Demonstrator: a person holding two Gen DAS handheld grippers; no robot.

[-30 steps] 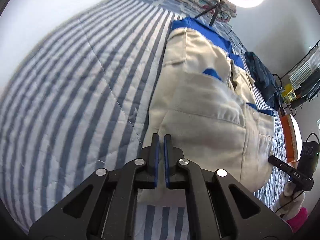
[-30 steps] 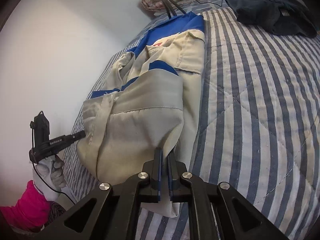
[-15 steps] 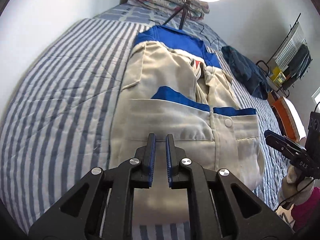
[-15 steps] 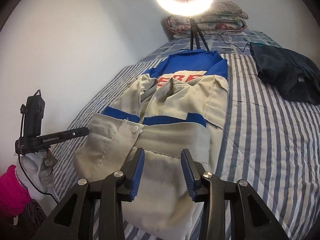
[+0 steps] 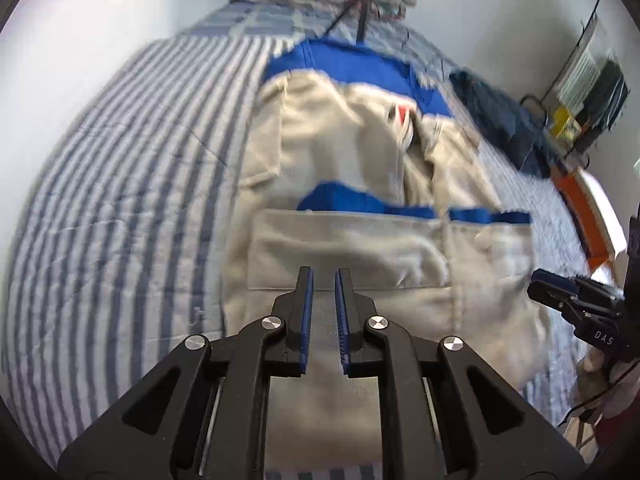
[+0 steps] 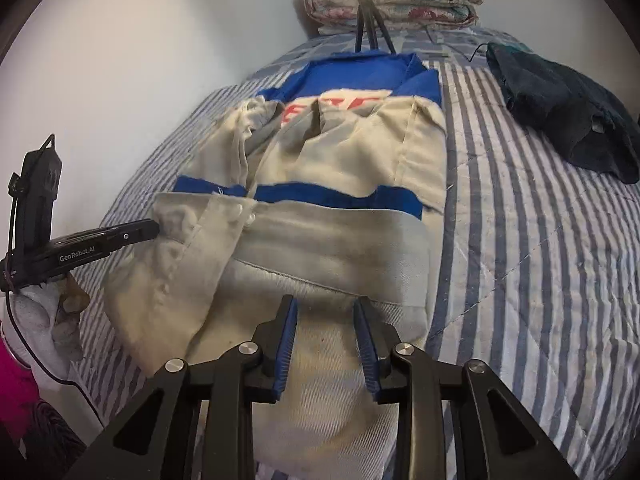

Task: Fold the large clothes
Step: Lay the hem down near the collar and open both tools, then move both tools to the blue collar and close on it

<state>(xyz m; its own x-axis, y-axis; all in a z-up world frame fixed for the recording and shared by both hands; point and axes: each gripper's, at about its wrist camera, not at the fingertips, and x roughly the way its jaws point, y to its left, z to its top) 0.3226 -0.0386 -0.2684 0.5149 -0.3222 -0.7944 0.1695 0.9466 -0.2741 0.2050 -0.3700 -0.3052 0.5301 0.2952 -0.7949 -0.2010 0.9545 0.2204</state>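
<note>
On the bed: striped quilt, blue and white, under everything.
Garment: beige work jacket with blue collar and blue bands, laid lengthwise on the quilt, collar at the far end, near hem folded up over the body so its edge runs across just below the blue band.
Lettering: red print on the back panel, partly hidden by loose folds, not readable.
Left gripper: above the near part of the jacket, tips over the folded-up flap; jaws a narrow gap apart and opening; no cloth between the pads.
Right gripper: above the near end of the jacket, tips just short of the flap's seam; jaws moderately apart and closing; nothing between them, cloth only seen below through the gap.
Left gripper, from the right view: finger tip at the jacket's left corner by the button placket; contact cannot be told.
Hands: white-gloved hand under the left gripper's handle, pink sleeve behind.
Far end: folded floral bedding stacked by the wall, tripod legs in front, ring light above.
Right of jacket: dark garment crumpled on the quilt, well apart from the jacket.
</note>
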